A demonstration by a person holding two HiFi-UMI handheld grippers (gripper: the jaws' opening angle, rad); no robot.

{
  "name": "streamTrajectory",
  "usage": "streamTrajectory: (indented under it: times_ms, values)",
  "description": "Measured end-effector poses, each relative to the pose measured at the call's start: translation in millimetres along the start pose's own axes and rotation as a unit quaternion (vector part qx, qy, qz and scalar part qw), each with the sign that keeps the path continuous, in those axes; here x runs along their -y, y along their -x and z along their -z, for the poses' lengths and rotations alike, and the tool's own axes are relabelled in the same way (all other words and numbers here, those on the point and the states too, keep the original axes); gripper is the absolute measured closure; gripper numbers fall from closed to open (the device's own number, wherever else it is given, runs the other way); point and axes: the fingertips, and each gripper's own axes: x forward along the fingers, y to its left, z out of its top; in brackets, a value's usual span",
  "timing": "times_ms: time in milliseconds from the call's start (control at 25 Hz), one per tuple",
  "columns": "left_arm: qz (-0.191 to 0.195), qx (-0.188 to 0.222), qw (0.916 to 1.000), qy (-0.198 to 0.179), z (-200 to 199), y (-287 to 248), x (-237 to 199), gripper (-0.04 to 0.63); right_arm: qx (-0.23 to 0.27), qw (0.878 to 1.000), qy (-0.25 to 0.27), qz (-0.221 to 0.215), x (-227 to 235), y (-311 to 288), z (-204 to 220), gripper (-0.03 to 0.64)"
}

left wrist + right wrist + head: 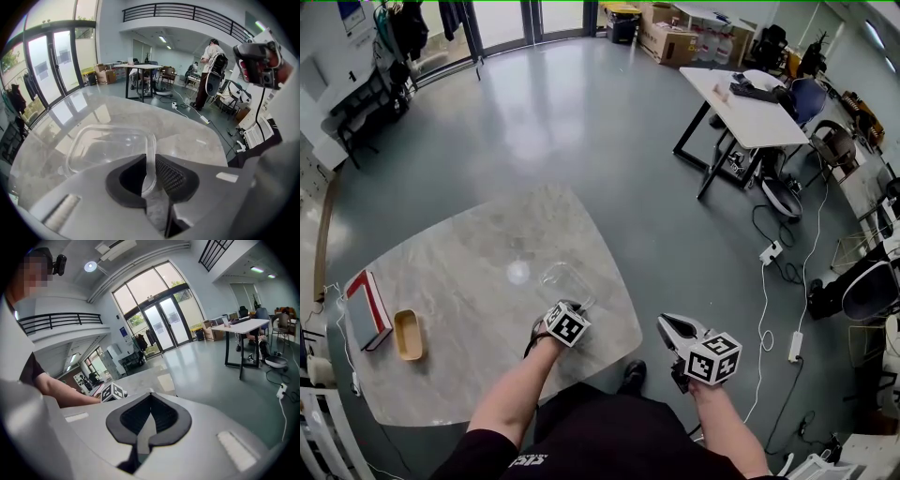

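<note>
I see my left hand-held gripper (pixel 149 164) clamped on the clear container (pixel 110 145) rim, centre of the tabletop (pixel 469 272). My right hand-held gripper (pixel 149 399) is closed and empty, at lower right.

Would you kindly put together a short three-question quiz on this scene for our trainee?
1. True or false: the left gripper is clamped on the rim of the clear container.
2. The right gripper is: A open; B shut and empty; C shut on a lid.
3. What lies beside the tan dish on the table?
Key: 1 true; 2 B; 3 the red-edged box.
</note>
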Motion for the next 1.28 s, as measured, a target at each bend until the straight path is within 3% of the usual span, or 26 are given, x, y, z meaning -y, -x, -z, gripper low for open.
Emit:
streamTrajectory:
  times_ms: [160, 560, 680, 840, 1040, 1280]
  values:
    - [-0.001, 0.012, 0.9998, 0.015, -2, 9, -2, 0.535, 0.004, 1.0, 0.01, -0.007, -2, -3, -12, 0.603]
    - [-0.026, 0.11, 0.9914, 0.067, -44, 70, -21, 0.535, 0.013, 0.998, 0.04, -0.041, -15, -30, -41, 0.601]
    - [-0.035, 0.139, 0.9854, 0.092, -56, 91, -29, 0.535, 0.014, 0.997, 0.049, -0.055, -22, -39, -49, 0.603]
    - [-0.057, 0.181, 0.9772, 0.095, -82, 122, -38, 0.535, 0.009, 0.995, 0.062, -0.08, -32, -51, -57, 0.601]
    - [-0.086, 0.242, 0.9603, 0.11, -111, 166, -50, 0.535, 0.011, 0.992, 0.079, -0.102, -35, -61, -72, 0.603]
    - [-0.118, 0.294, 0.9407, 0.121, -118, 220, -63, 0.535, 0.046, 0.99, 0.085, -0.101, -36, -61, -107, 0.603]
